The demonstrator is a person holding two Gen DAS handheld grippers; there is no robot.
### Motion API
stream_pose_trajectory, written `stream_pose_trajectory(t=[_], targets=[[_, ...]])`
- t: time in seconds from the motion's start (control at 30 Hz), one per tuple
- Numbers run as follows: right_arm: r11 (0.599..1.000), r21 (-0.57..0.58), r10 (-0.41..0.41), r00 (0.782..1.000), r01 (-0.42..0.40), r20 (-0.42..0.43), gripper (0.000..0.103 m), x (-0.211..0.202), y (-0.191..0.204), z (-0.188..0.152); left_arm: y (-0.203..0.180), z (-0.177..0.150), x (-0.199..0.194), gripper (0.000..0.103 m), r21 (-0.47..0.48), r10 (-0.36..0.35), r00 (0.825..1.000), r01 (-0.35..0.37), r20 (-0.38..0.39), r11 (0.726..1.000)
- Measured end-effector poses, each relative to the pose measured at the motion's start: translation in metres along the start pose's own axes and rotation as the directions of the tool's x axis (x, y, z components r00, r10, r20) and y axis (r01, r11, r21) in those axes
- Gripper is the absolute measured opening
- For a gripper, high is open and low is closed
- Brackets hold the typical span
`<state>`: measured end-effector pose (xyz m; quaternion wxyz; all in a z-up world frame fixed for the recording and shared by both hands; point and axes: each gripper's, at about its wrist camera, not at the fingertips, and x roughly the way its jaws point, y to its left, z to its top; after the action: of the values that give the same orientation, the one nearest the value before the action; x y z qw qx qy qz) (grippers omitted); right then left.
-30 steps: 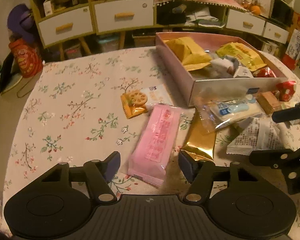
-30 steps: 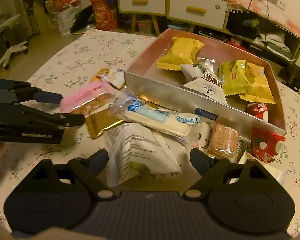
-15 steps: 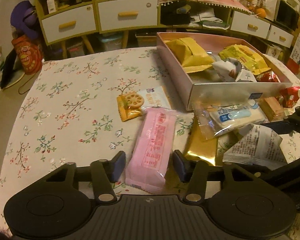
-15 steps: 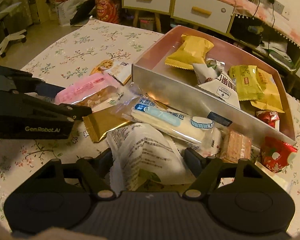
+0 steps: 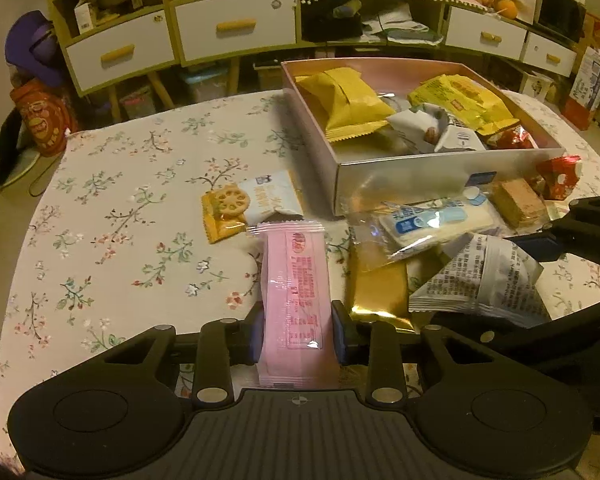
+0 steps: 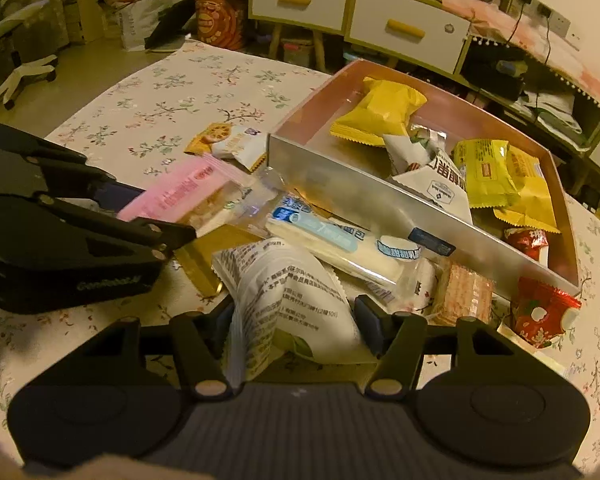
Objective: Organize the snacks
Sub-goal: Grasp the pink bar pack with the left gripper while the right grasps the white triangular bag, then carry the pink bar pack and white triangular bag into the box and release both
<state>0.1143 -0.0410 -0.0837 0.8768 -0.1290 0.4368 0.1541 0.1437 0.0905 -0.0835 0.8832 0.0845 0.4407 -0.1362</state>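
pink wafer pack [image 5: 296,300] pinched in closing left claw [image 5: 297,332]; right claw [image 6: 298,322] closing around white pouch [image 6: 288,300].

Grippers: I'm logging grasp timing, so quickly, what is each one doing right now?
Left gripper: jaws just closed onto the pink packet.
Right gripper: jaws closing around the white packet; firm grip cannot be told.

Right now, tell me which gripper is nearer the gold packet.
Left. The left gripper, its jaws just closing around the pink packet, sits right beside the gold packet. The right gripper straddles the white packet, slightly farther off.
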Motion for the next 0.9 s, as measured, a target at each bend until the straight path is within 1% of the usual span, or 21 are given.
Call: stream_pose_trajectory(t=[0.1,0.27,0.43,0.73,0.9], targets=[[1.000,0.003,0.017,1.000,-0.017,0.001,0.058,-0.004,0.000,0.002,0.000,0.001,-0.002,0.030,-0.005,-0.004,1.000,0.004,-0.005,1.000],[0.999,0.019,0.038,0.999,-0.038,-0.003,0.058,-0.010,-0.002,0.004,0.006,0.004,-0.006,0.030,-0.051,-0.023,1.000,0.022,-0.010,0.998],[0.998,0.021,0.052,0.999,-0.052,0.002,0.058,-0.019,-0.003,0.006,0.010,0.005,-0.012,0.030,-0.071,-0.024,1.000,0.024,-0.007,0.997],[0.998,0.007,0.068,0.997,-0.068,0.021,0.058,-0.037,-0.002,0.008,0.009,0.008,-0.025,0.030,-0.076,-0.030,1.000,0.031,0.008,0.997],[0.996,0.020,0.084,0.996,-0.085,0.033,0.058,-0.046,-0.005,0.008,0.007,0.009,-0.033,0.030,-0.074,-0.036,0.999,0.037,0.023,0.997]])
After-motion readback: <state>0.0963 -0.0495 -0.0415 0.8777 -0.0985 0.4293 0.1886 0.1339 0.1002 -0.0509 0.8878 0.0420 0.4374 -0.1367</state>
